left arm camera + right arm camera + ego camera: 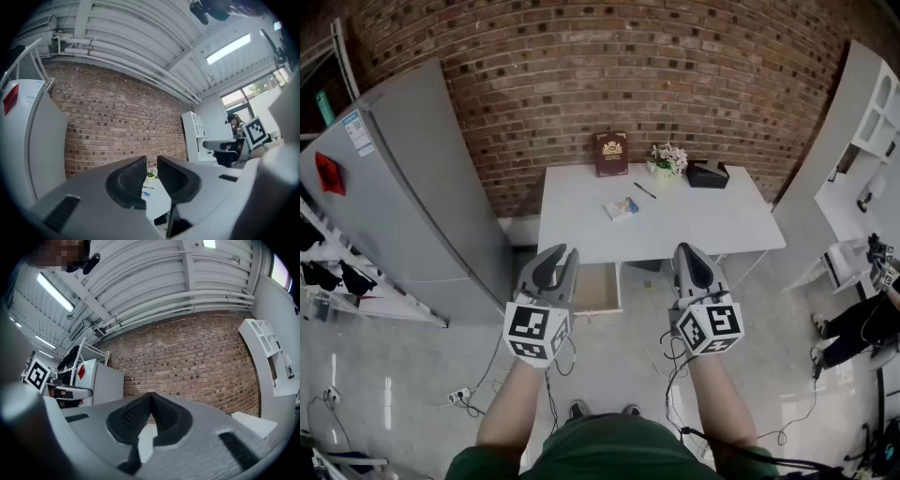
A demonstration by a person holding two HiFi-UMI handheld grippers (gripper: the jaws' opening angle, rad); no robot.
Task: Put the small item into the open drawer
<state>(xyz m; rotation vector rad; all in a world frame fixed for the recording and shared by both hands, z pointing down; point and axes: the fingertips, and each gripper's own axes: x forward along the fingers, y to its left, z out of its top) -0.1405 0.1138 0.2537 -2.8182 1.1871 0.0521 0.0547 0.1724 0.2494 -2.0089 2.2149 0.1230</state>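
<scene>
Right now you are holding both grippers up in front of you, short of the white table (712, 225), and neither one is carrying anything. The left gripper (563, 251) is showing a narrow gap between its jaws with only the far table top visible through it. The right gripper (687, 248) is keeping its jaws together at the tips, closed on nothing.

The small packet (622, 208) (the task's item, as far as I can judge) is lying flat on the table top, well ahead of both sets of jaws and roughly on the line between them. A pen (644, 190) is lying just beyond it. The open drawer (596, 289) is hanging out from under the table's near edge, just past the left jaws and slightly toward the right gripper, and what shows of its inside is looking bare.

So the task is sitting at its very start: the drawer is already open, but nothing has been picked up or put in. What is waiting for you is the reach over the table, a wider opening of whichever jaws you choose, the grip on the packet, the carry back to the drawer, and the release.
</scene>
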